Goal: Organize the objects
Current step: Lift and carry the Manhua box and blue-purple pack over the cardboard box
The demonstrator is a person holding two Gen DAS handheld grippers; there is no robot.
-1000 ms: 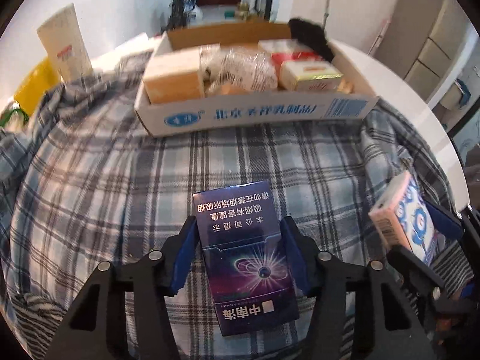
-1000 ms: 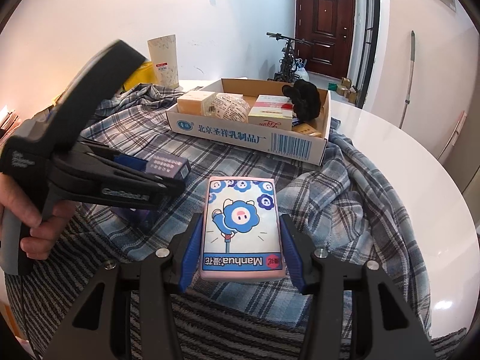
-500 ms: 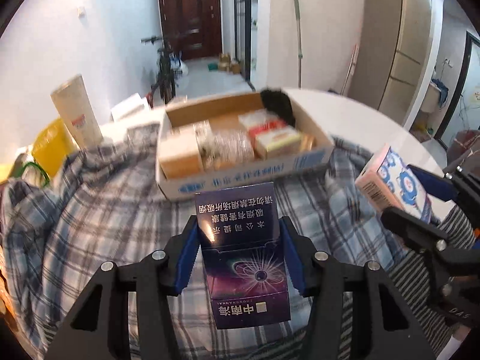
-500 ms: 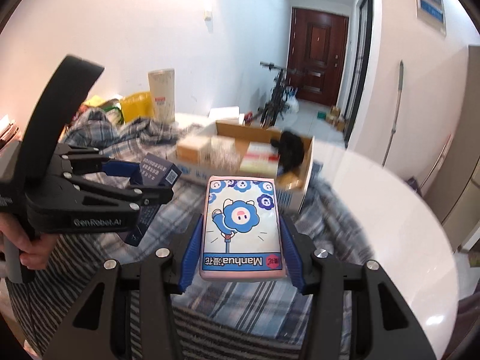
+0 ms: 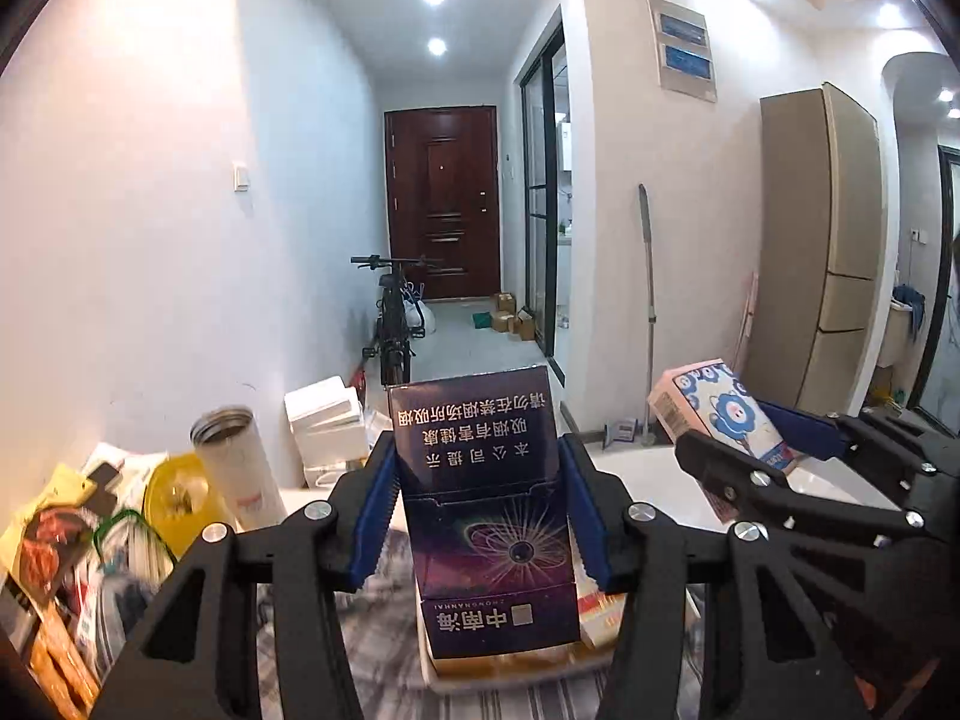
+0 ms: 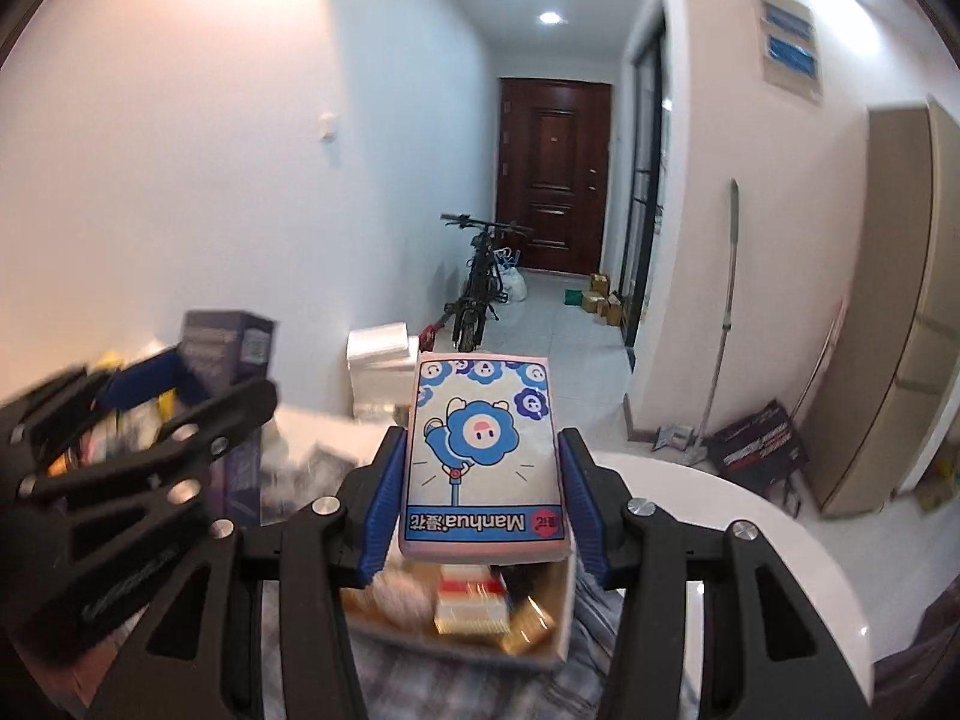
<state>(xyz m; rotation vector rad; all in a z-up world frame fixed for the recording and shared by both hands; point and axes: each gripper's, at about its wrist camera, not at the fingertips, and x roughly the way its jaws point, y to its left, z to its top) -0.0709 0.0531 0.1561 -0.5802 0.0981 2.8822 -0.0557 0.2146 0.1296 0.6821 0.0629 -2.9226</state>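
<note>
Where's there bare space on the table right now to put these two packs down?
Free: the white tabletop right of the cardboard box, out to its curved rim. Crowded: the box itself, already holding packets, and the far left, piled with bags around the white cylinder.

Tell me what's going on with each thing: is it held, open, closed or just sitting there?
Left gripper: shut on the dark box.
Dark box: held up, flap open.
Right gripper: shut on the pink pack.
Pink pack: held up, closed.
Cardboard tray: open-topped, holding boxes.
Brown door: closed.
</note>
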